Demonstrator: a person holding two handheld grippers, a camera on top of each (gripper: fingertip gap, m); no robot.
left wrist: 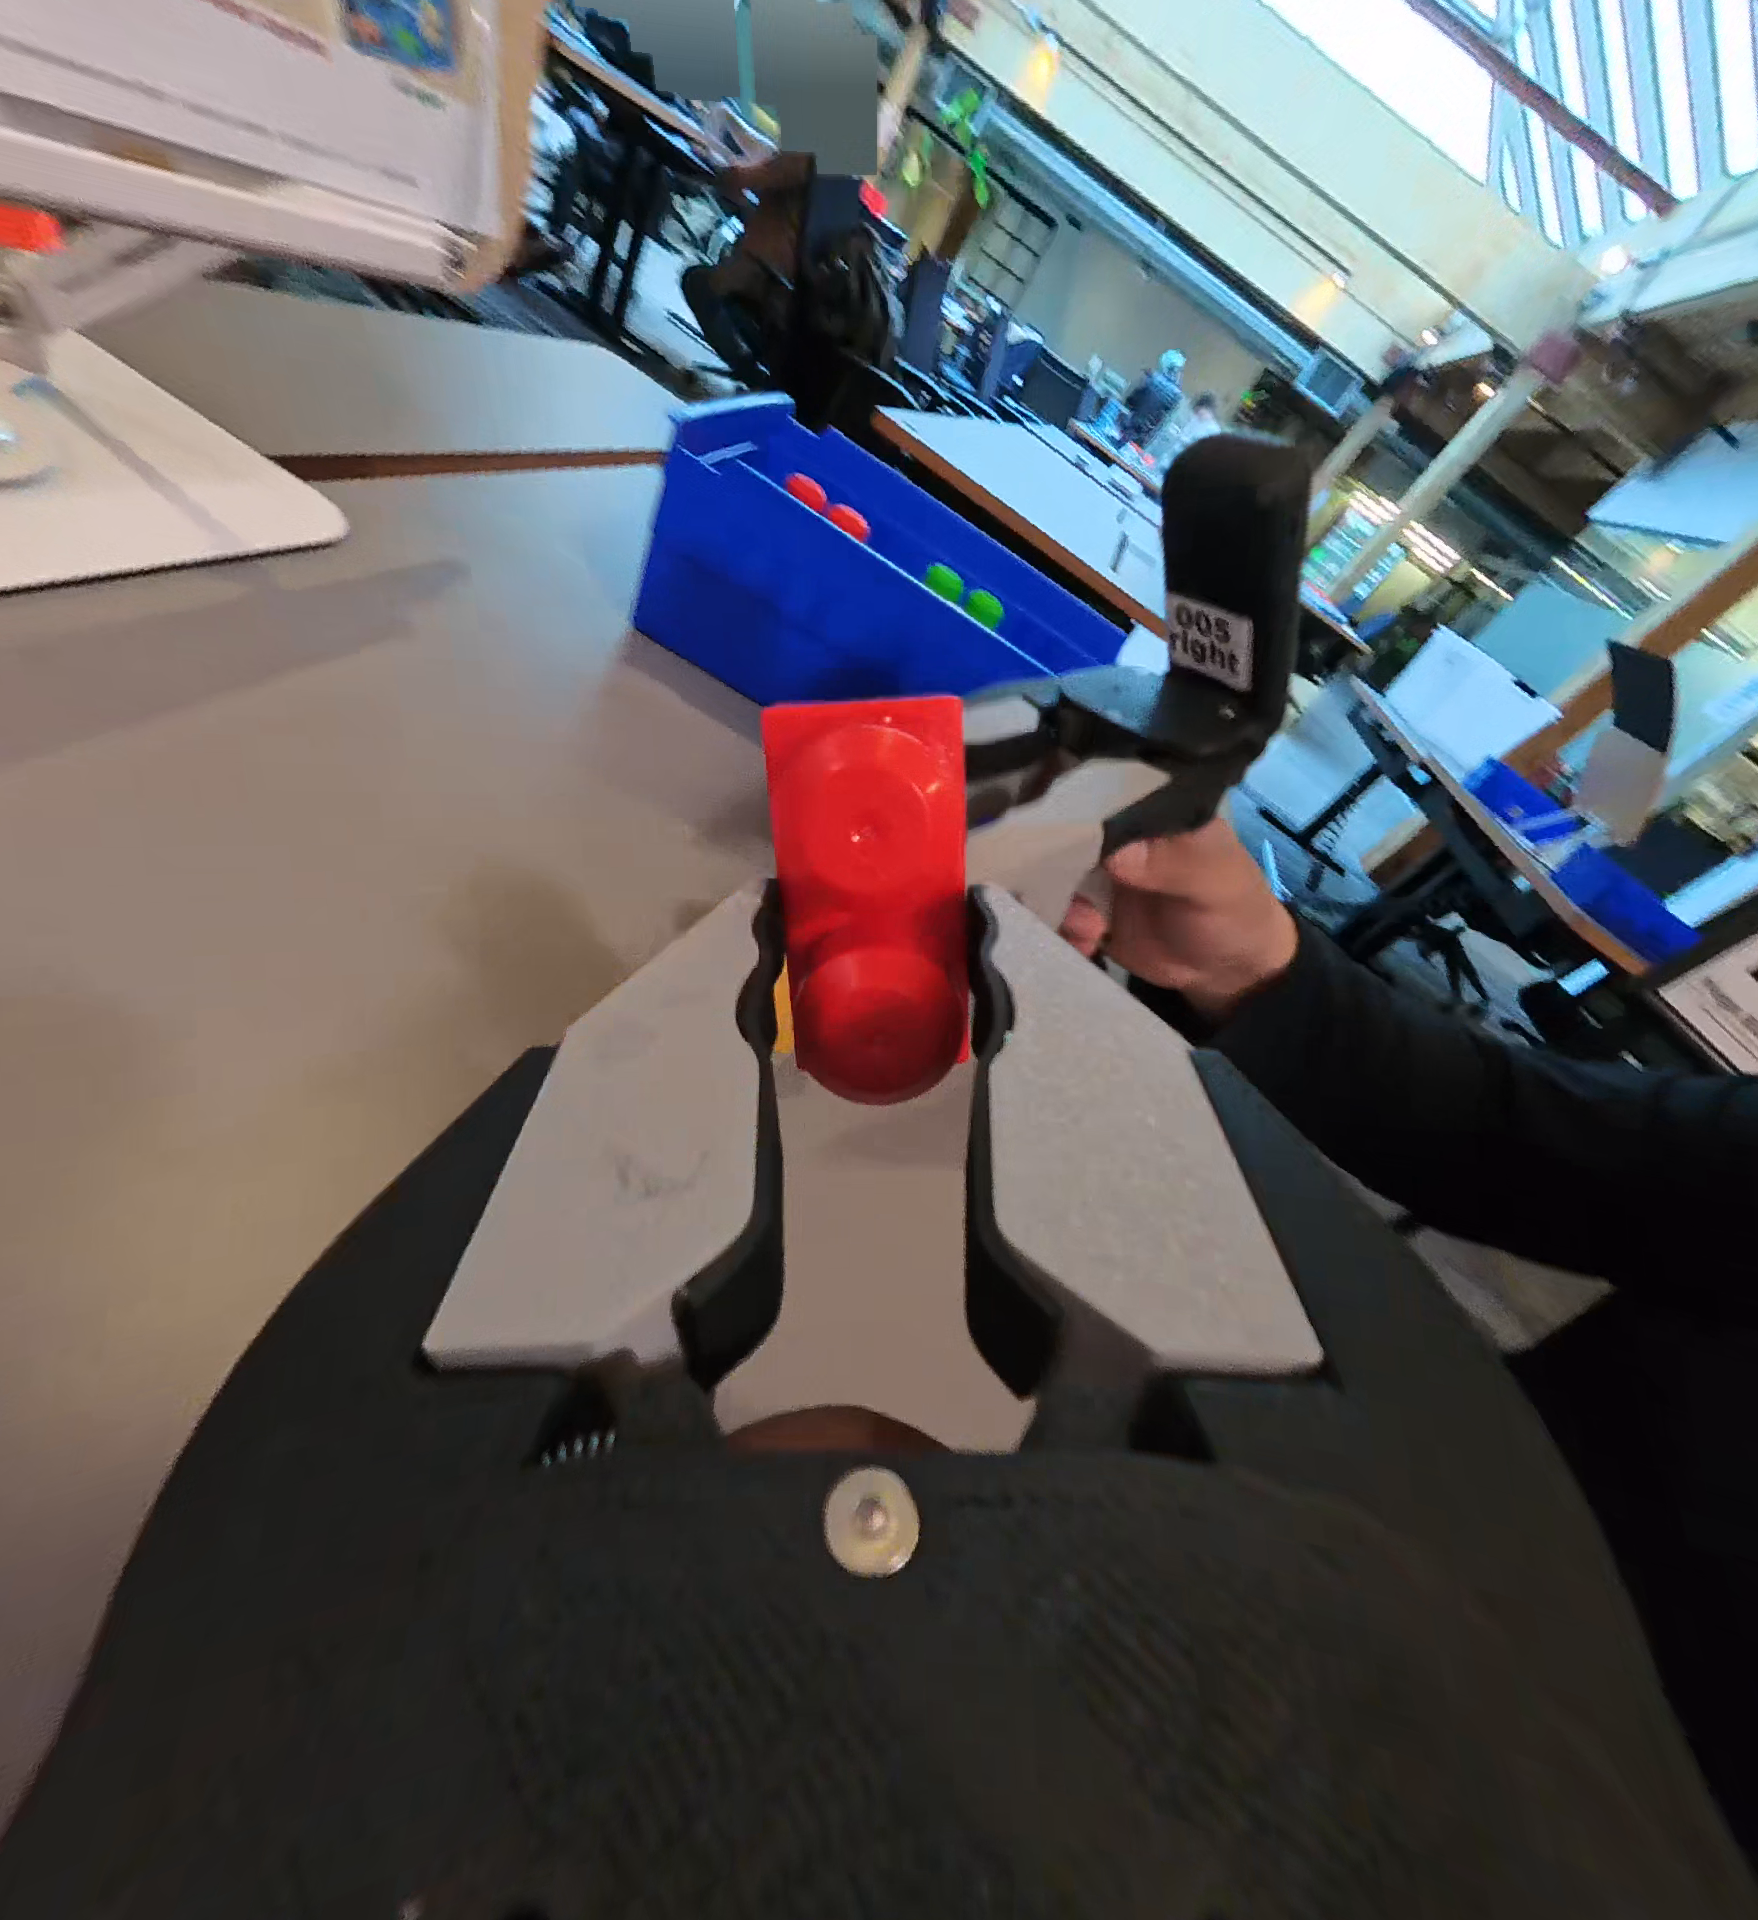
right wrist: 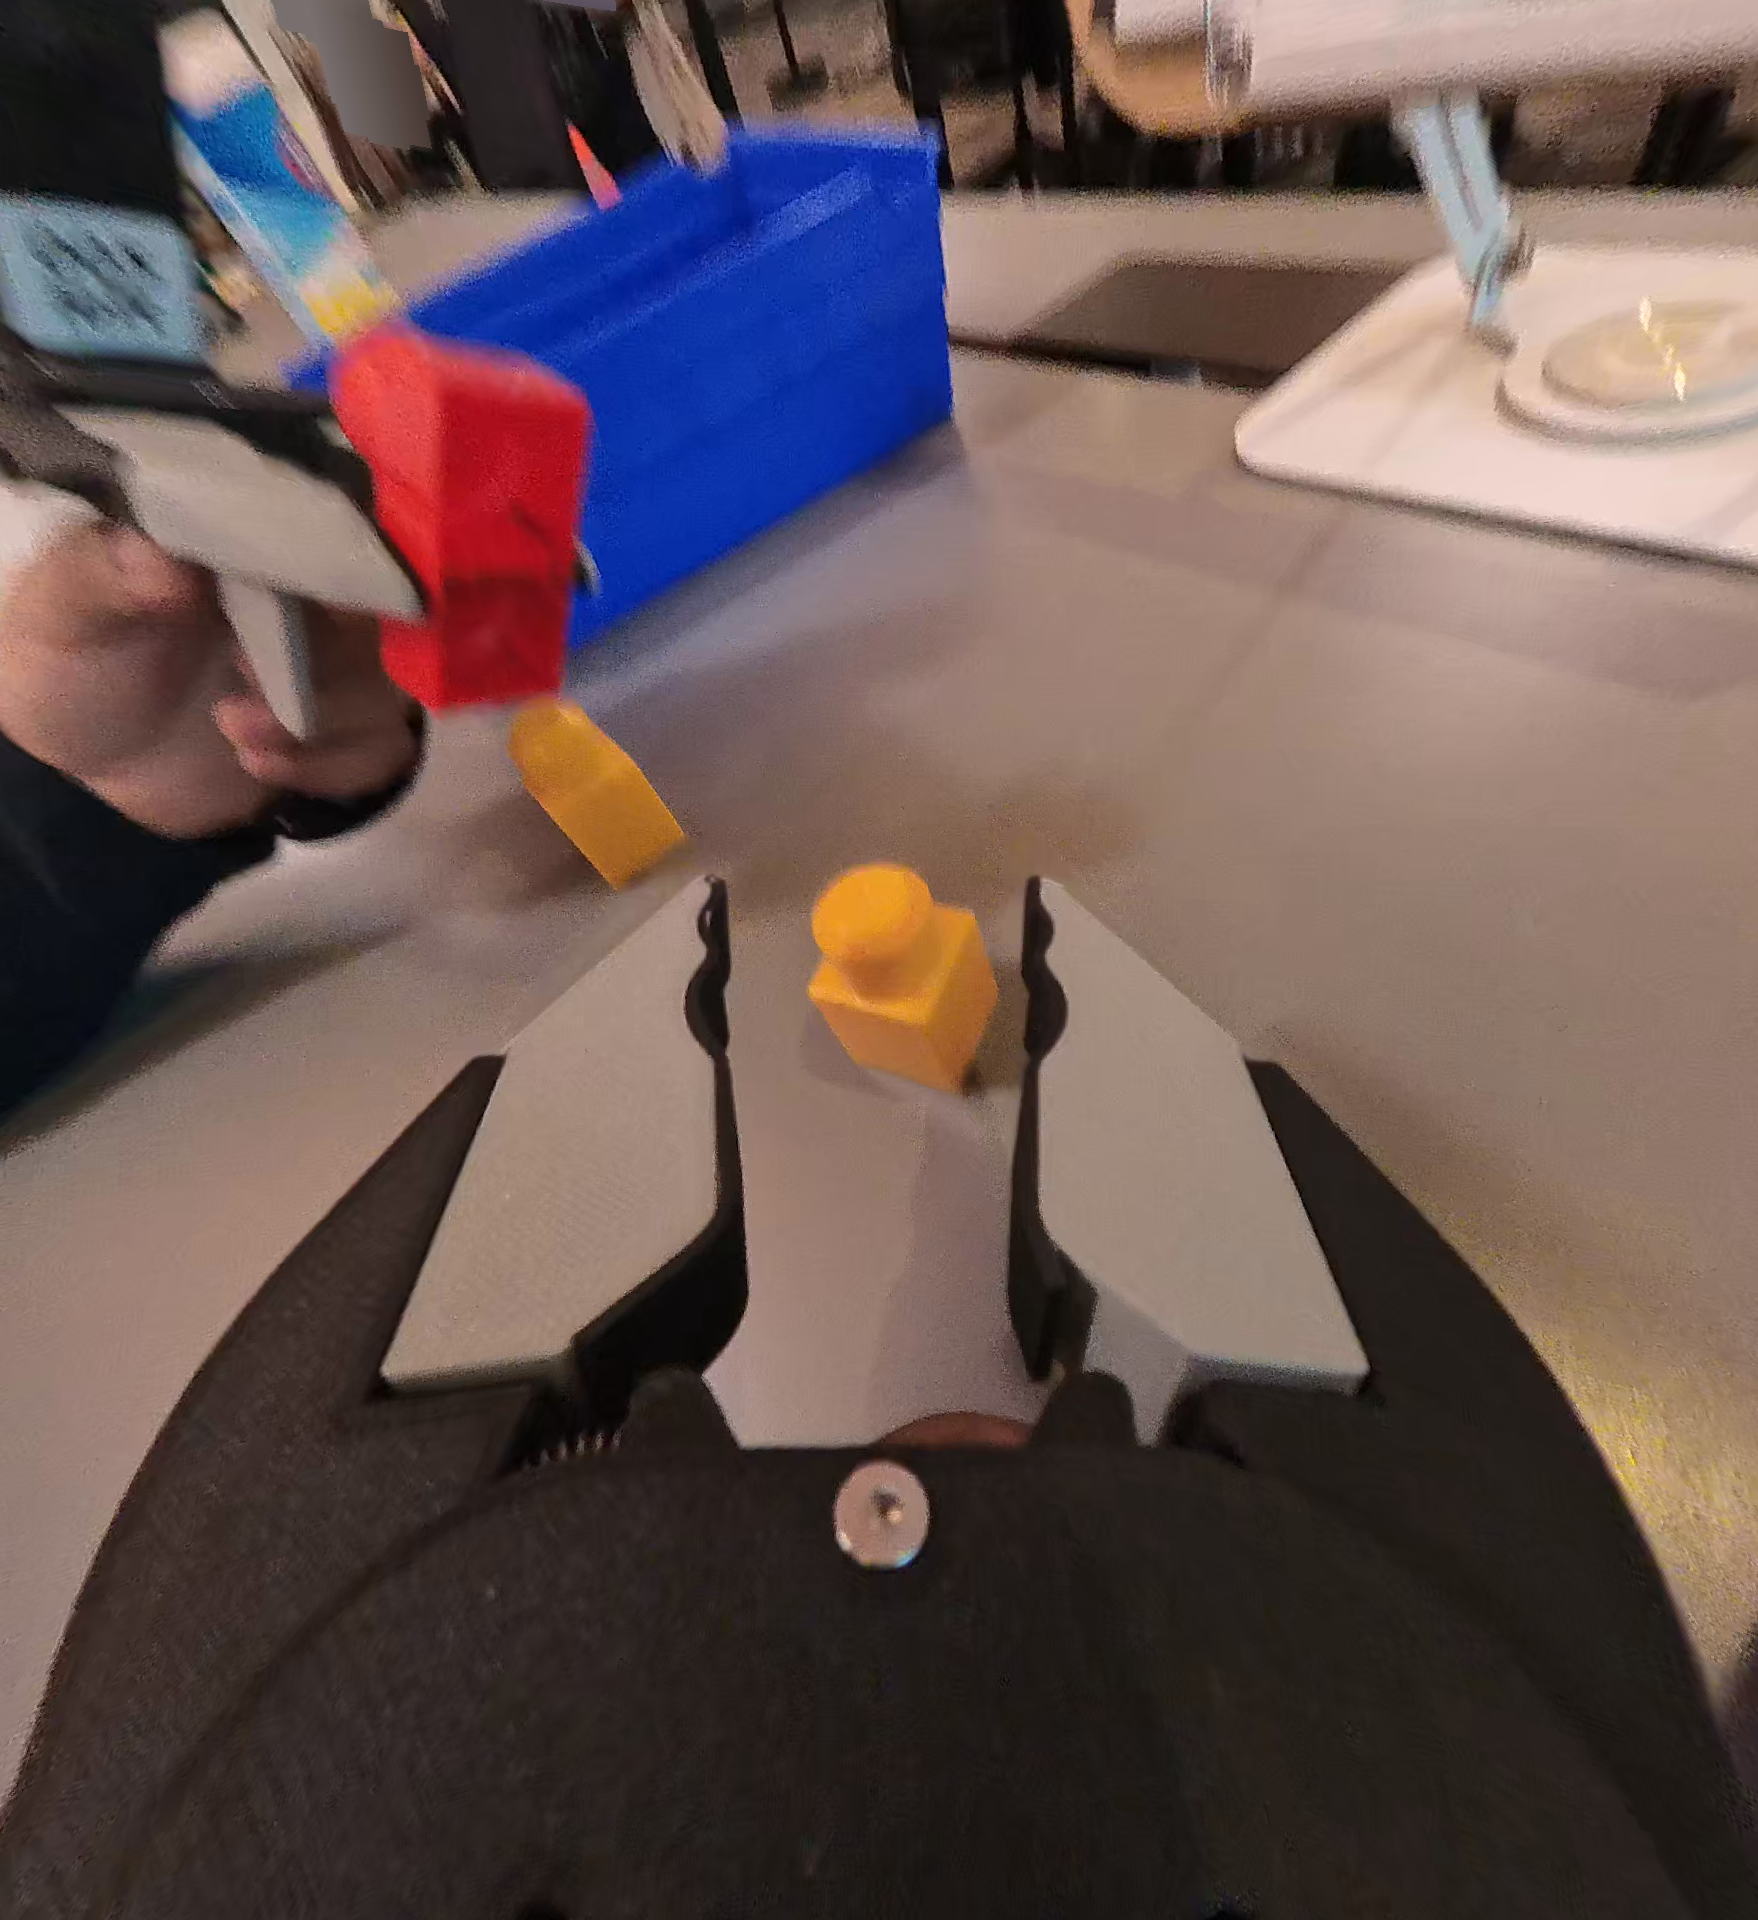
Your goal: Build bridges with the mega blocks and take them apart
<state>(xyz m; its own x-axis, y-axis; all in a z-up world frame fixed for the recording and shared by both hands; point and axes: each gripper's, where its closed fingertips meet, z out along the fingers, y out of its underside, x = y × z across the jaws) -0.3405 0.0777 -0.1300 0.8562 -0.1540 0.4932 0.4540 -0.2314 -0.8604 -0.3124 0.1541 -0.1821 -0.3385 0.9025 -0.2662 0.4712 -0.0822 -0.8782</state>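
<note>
My left gripper (left wrist: 873,935) is shut on a red two-stud block (left wrist: 870,821) and holds it in the air, studs toward the camera. The same block (right wrist: 475,520) shows at upper left in the right wrist view, above the table. My right gripper (right wrist: 873,935) is open, its fingers on either side of a small yellow one-stud block (right wrist: 906,987) that stands on the grey table; they do not touch it. A second yellow block (right wrist: 594,795) stands farther off to the left, below the red block. The right gripper also shows in the left wrist view (left wrist: 1020,748), held by a hand.
A blue bin (left wrist: 833,592) with red and green blocks inside stands at the back of the table; it also shows in the right wrist view (right wrist: 750,353). A white flat stand base (right wrist: 1540,436) lies at the right, and cardboard boxes (left wrist: 231,125) at the far left.
</note>
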